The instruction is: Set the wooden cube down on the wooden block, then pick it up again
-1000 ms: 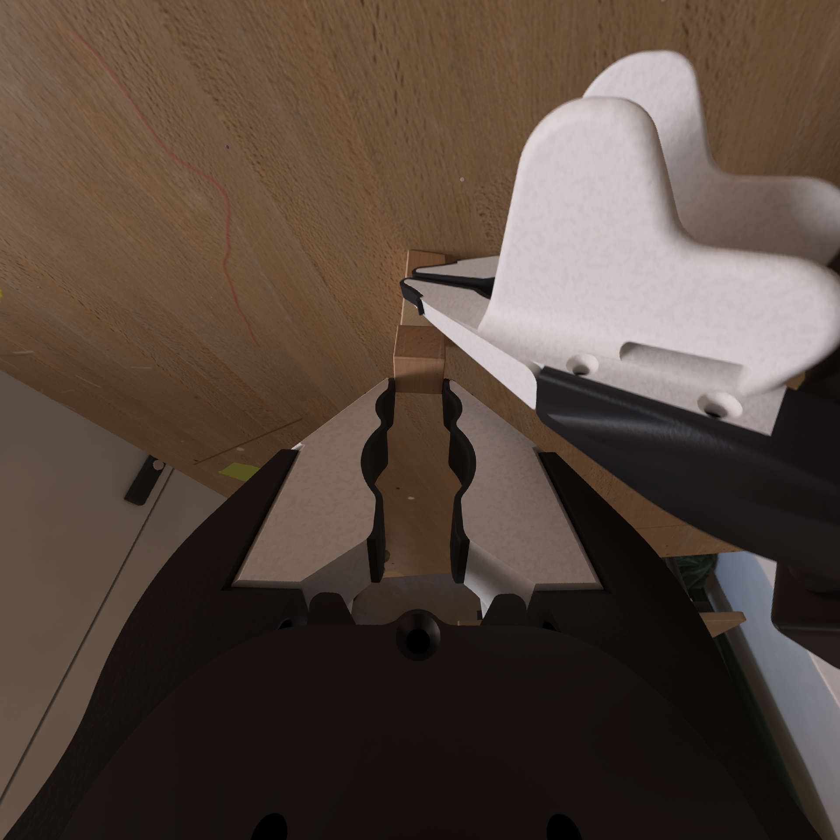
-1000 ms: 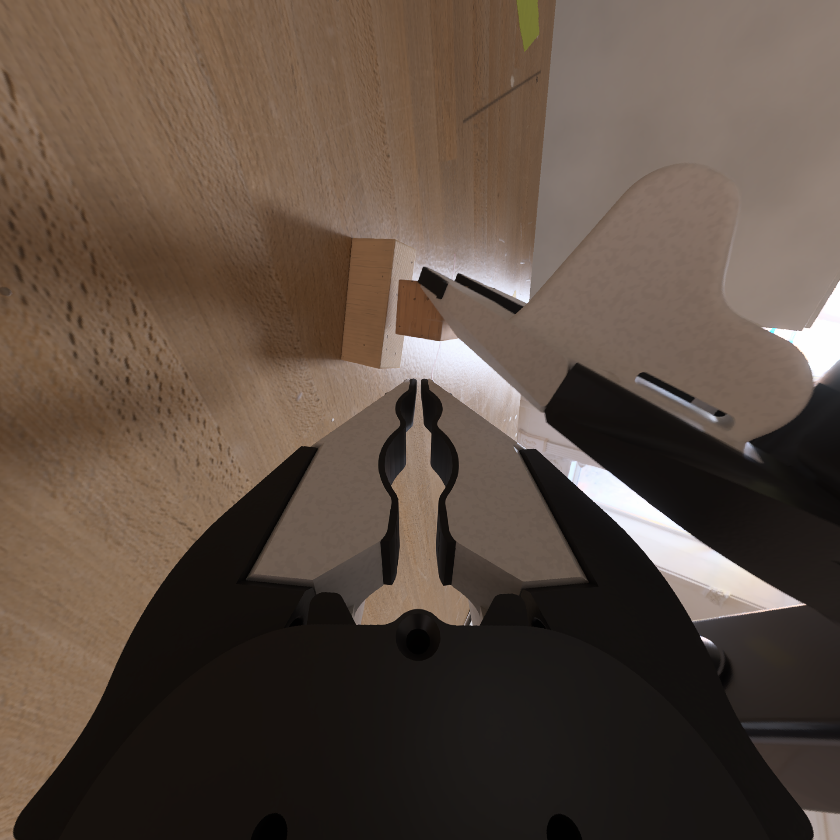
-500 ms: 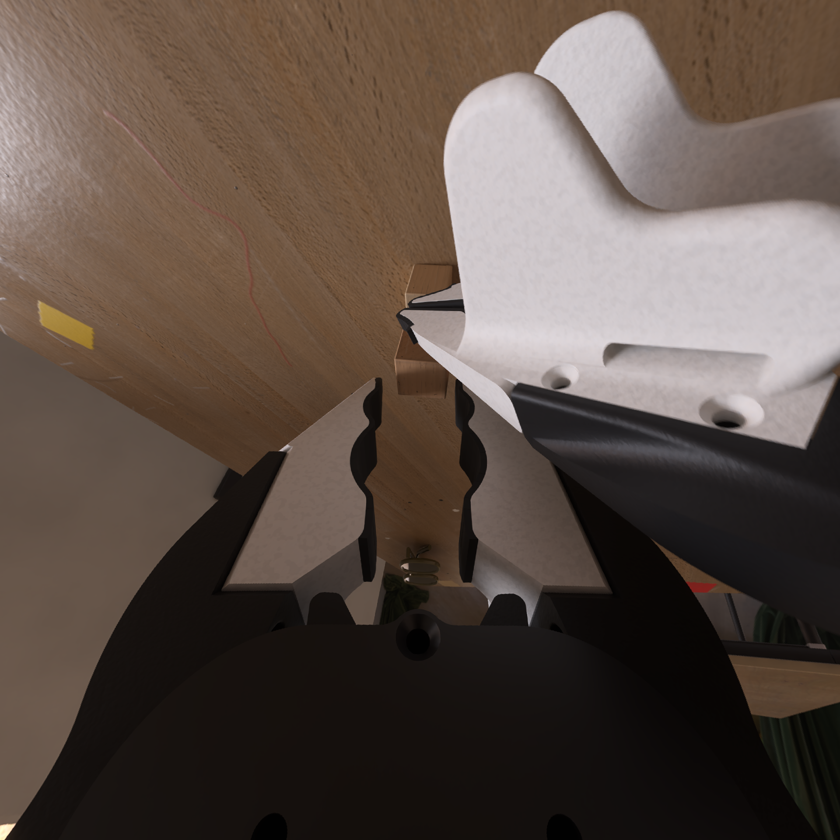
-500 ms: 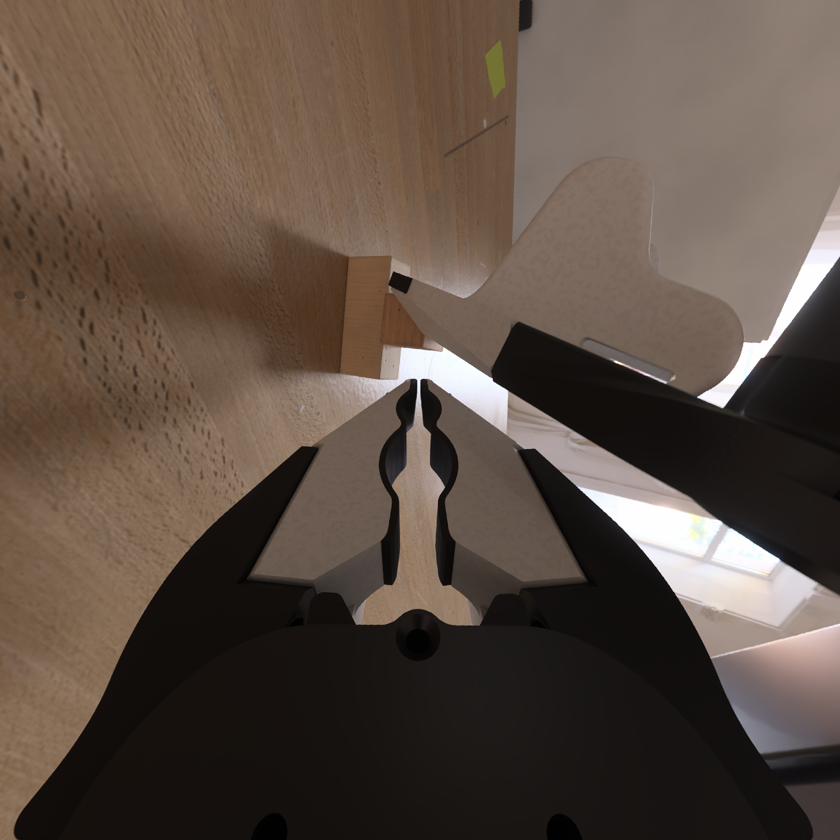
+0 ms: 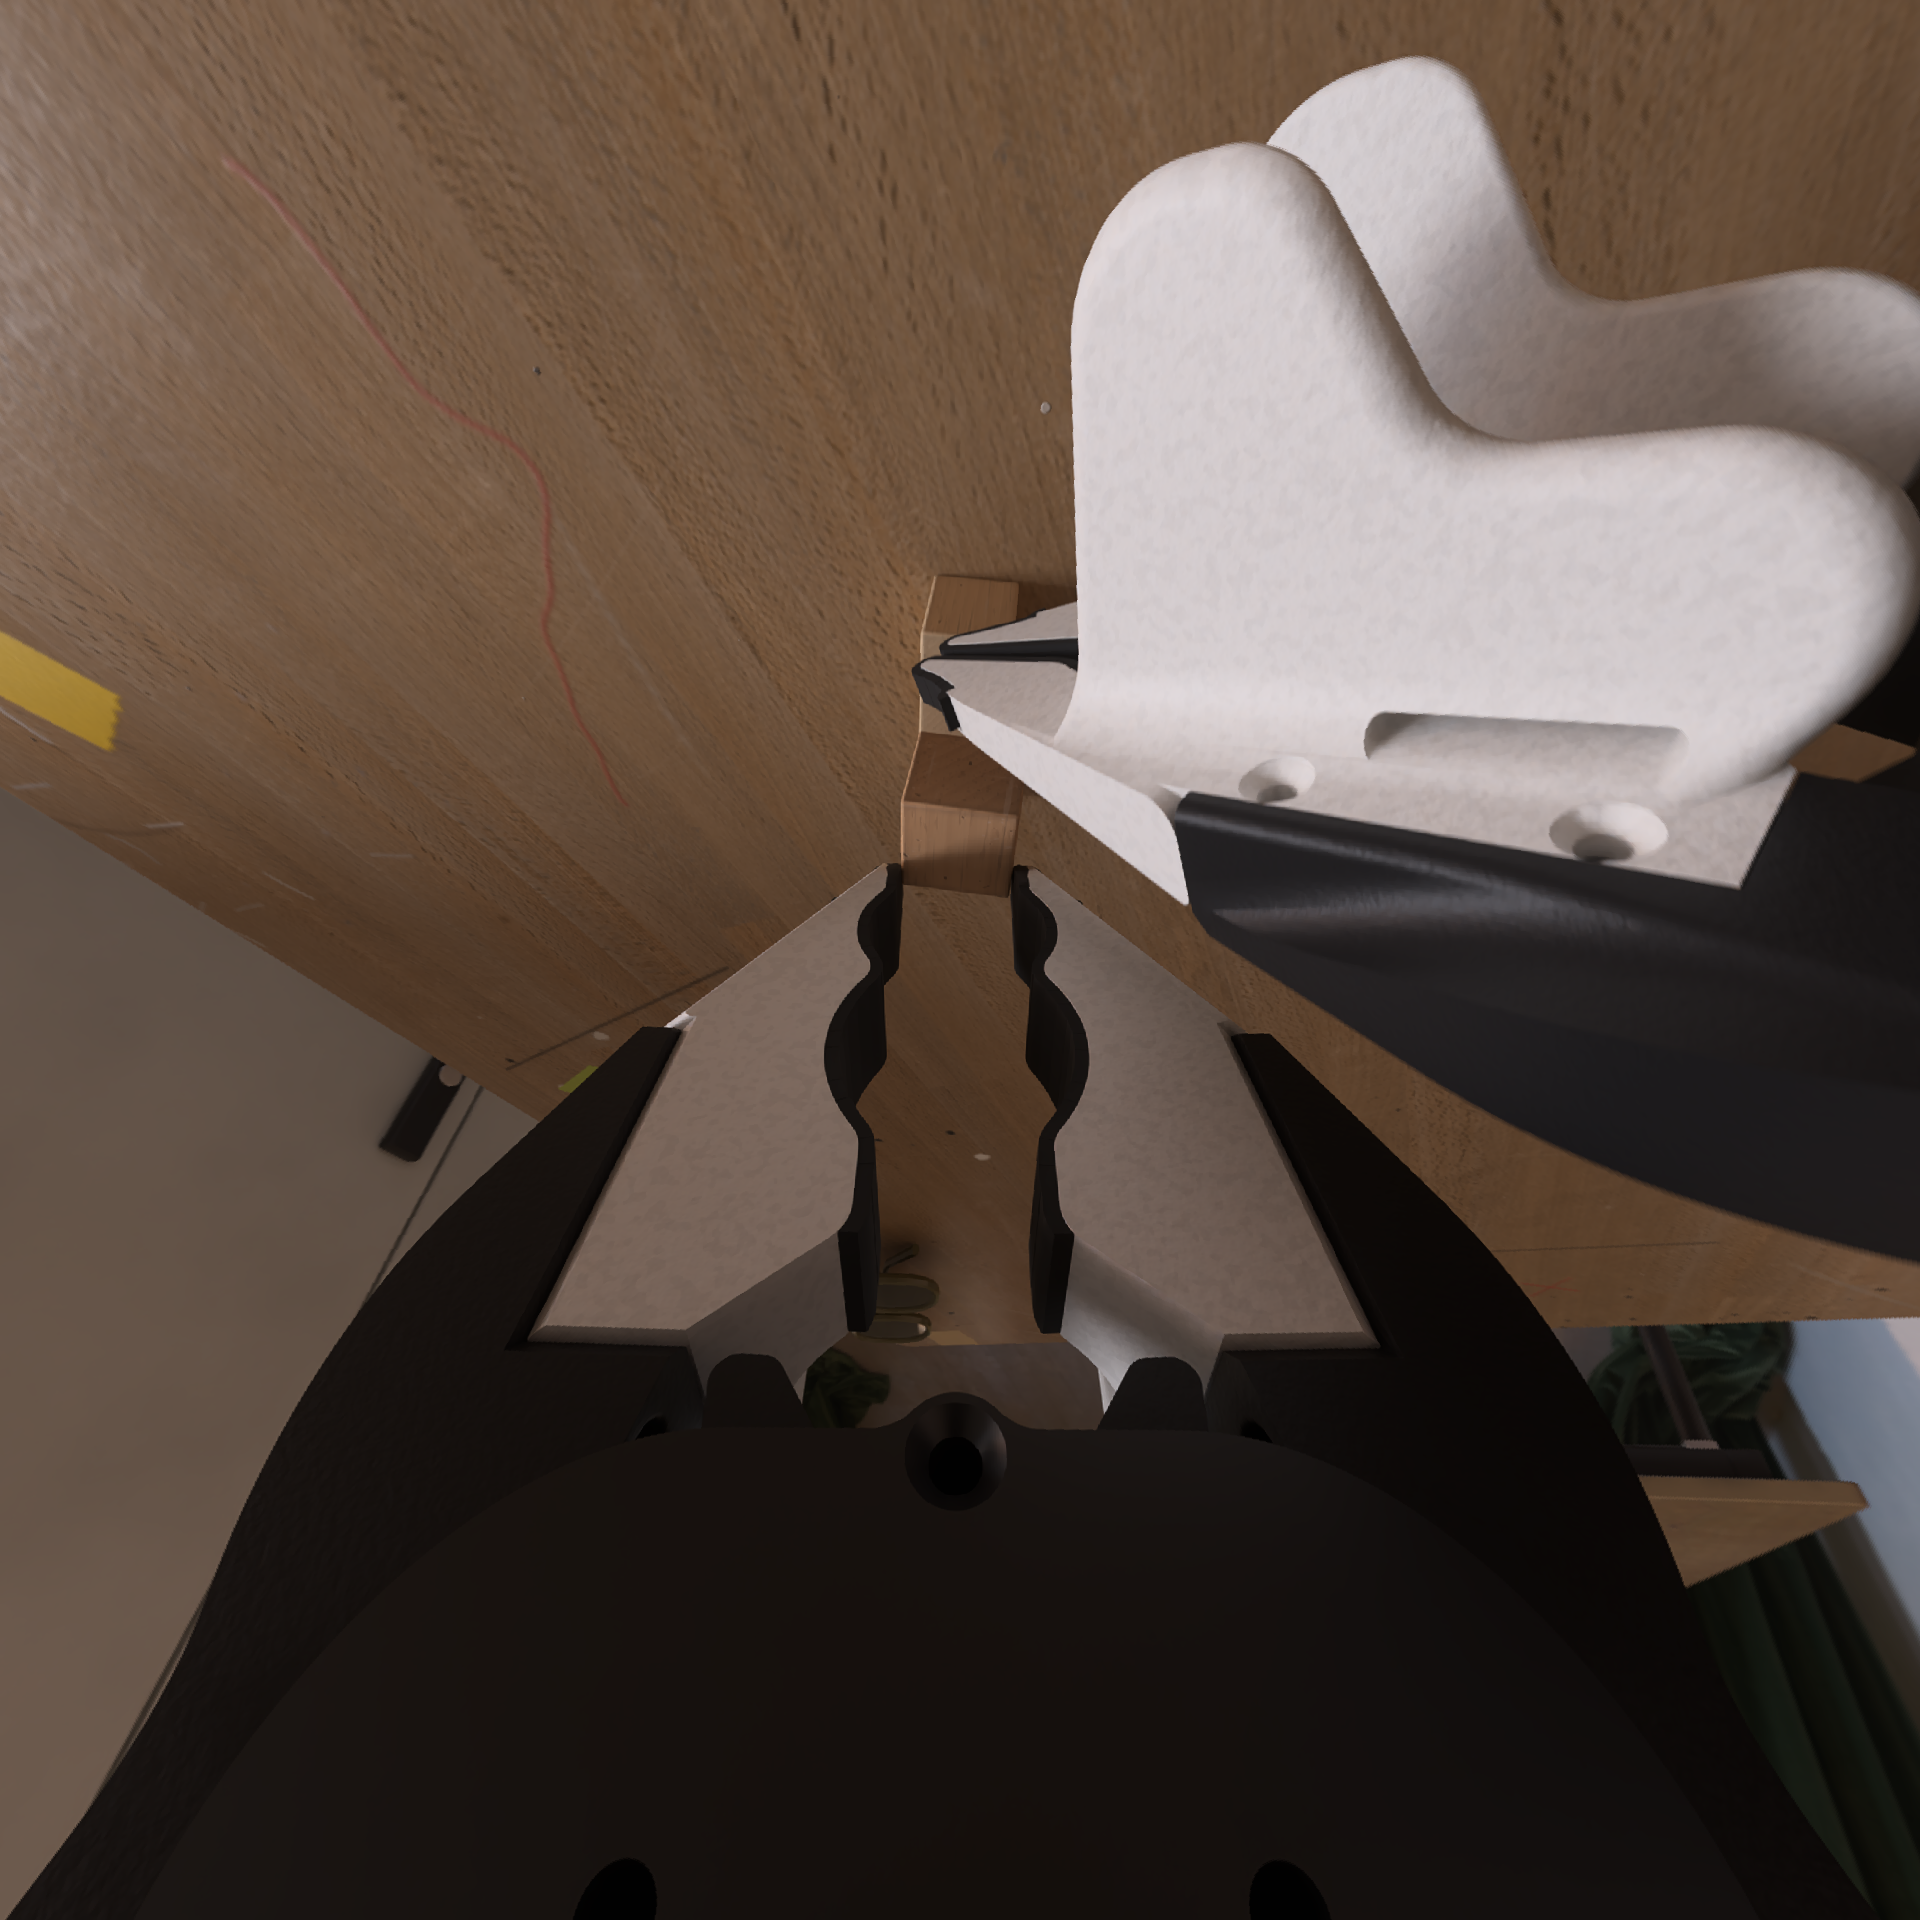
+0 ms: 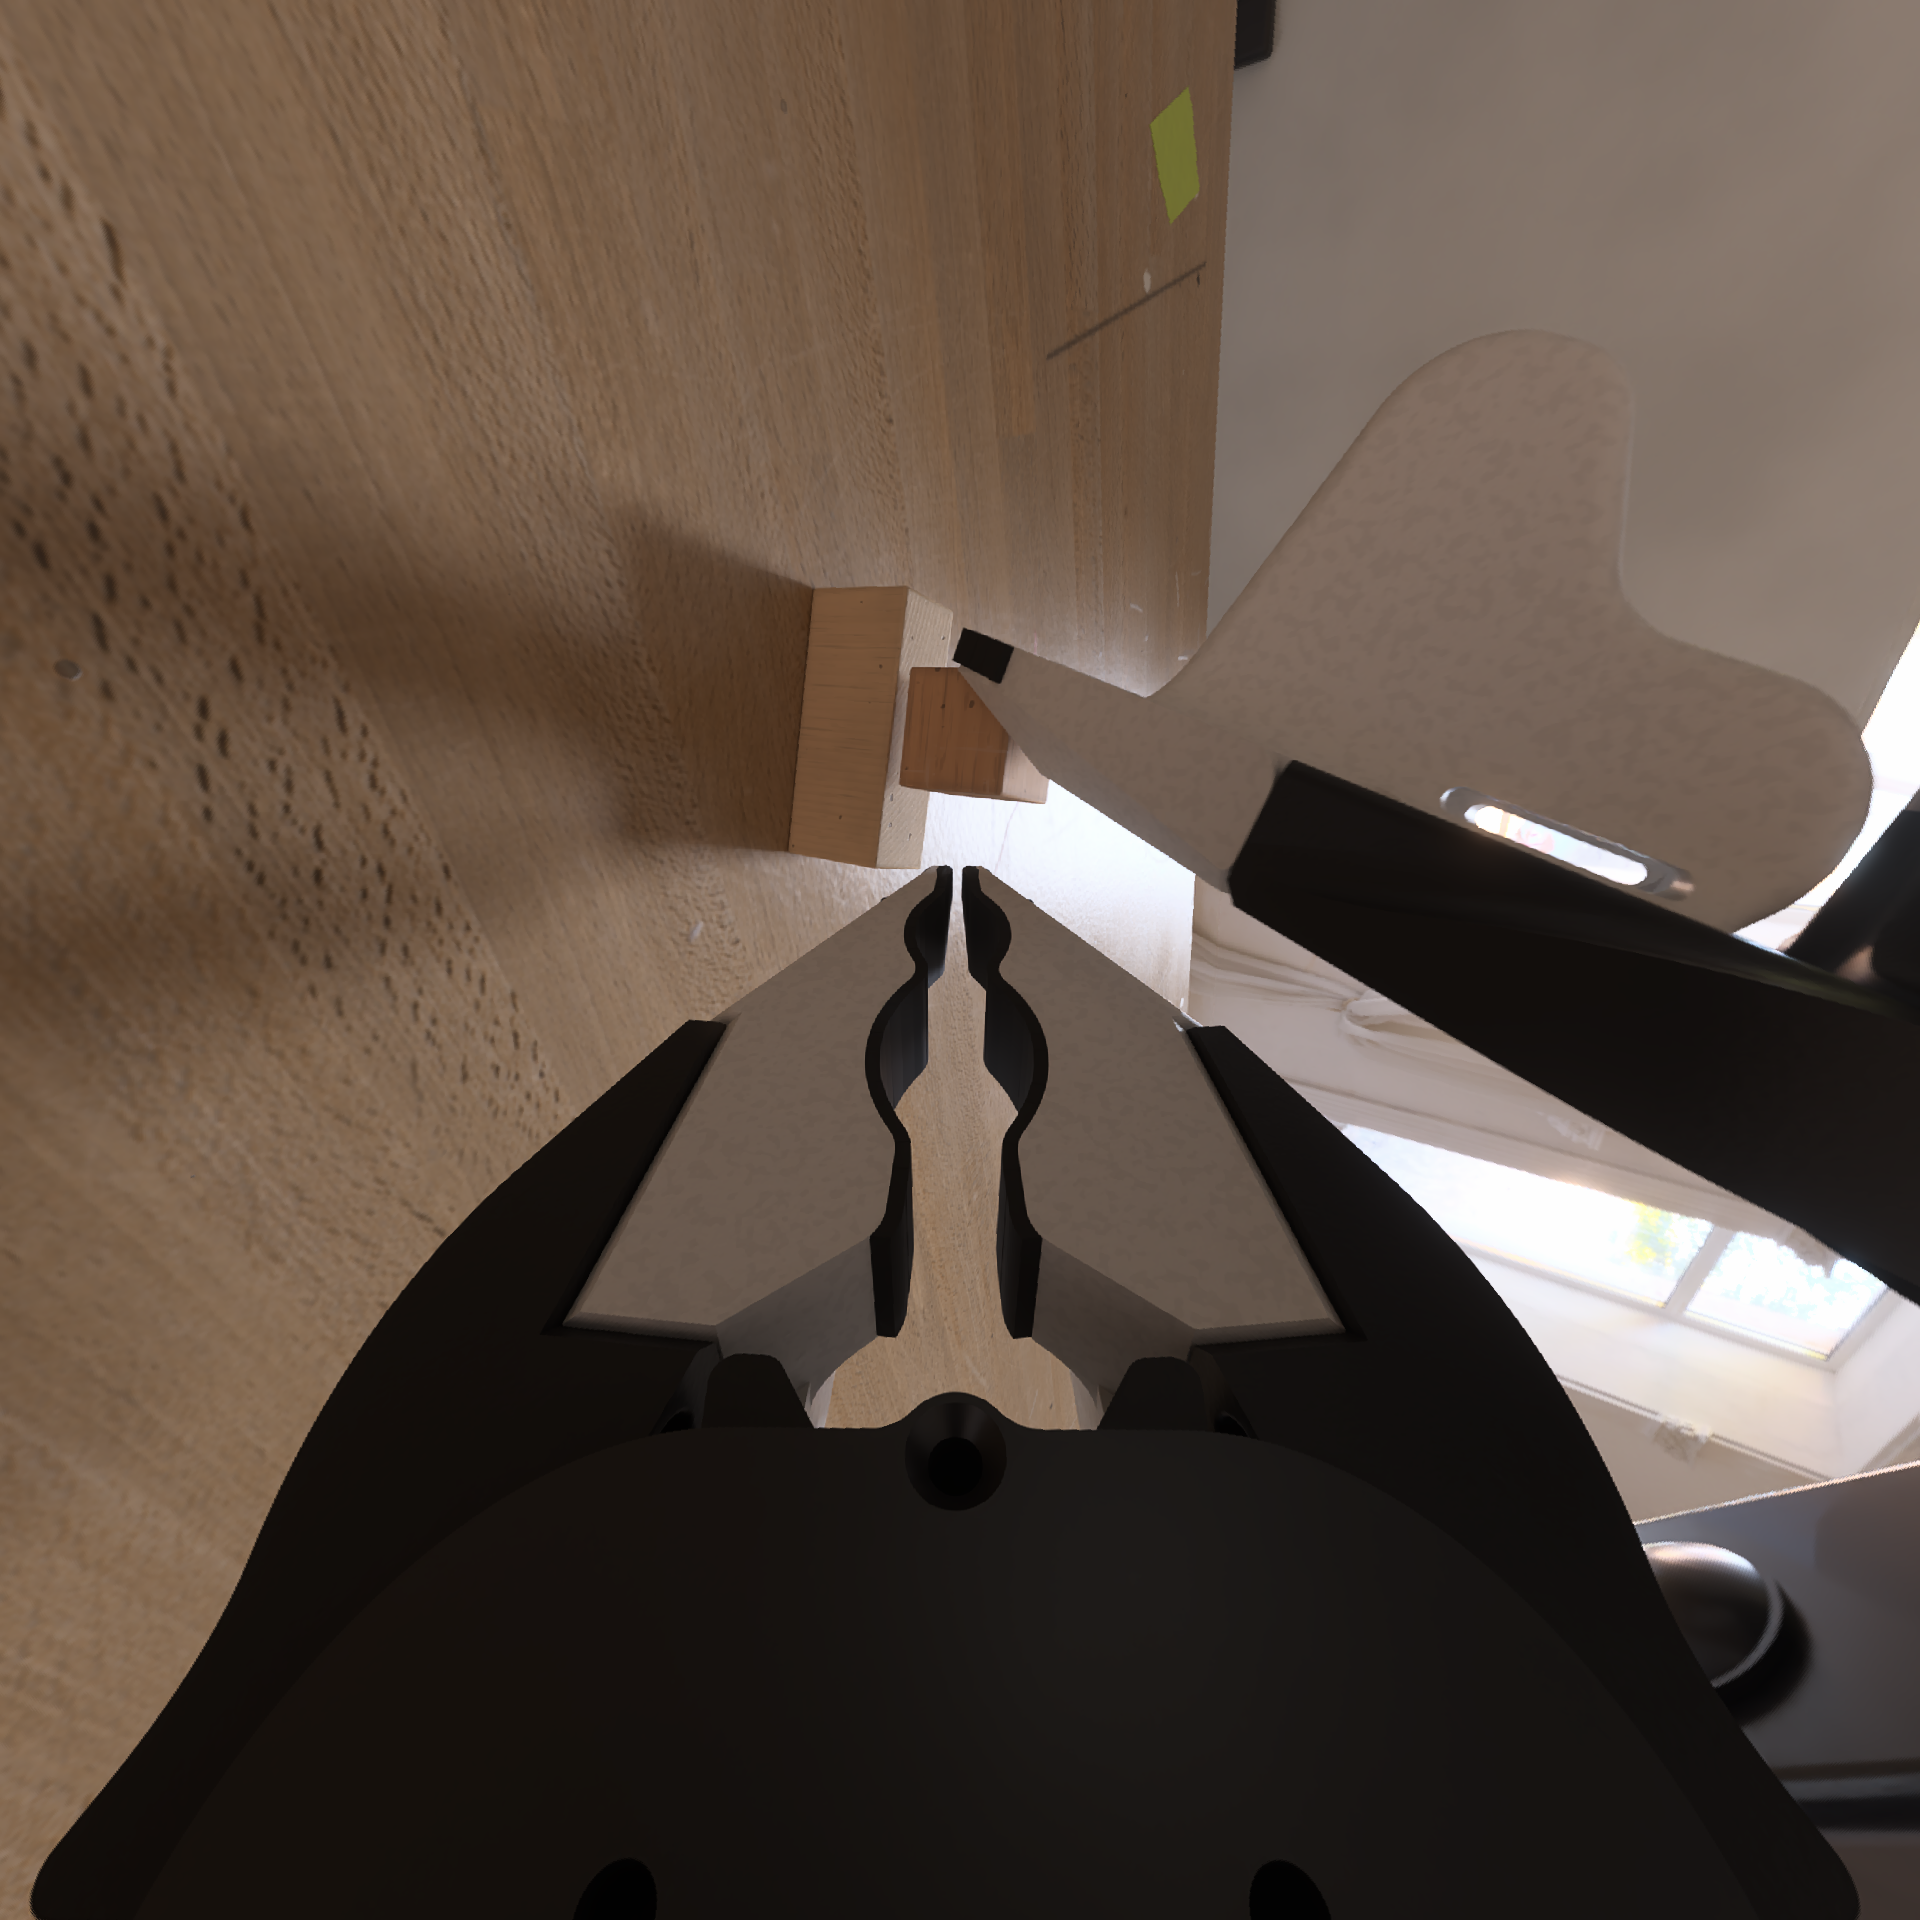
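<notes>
Small brown wooden cube (image 6: 951,743) on pale wooden block (image 6: 847,727) — light, stiff; pinch flat sides. L tongs (image 5: 954,873) straddle it, clamp unclear; R tongs (image 6: 956,878) together.

Cube (image 6: 951,746) on block (image 6: 850,727); block on table (image 6: 416,520).

Big wooden tabletop (image 6: 520,520) fills most of both views, grain pretty visible, with a thin red scribble (image 5: 520,499) and a strip of yellow tape (image 5: 57,691) on it. There's a lime-green sticky note (image 6: 1176,156) near one edge. Plain pale wall (image 5: 187,1091) beyond, and a bright sunlit window (image 6: 1621,1268).
</notes>
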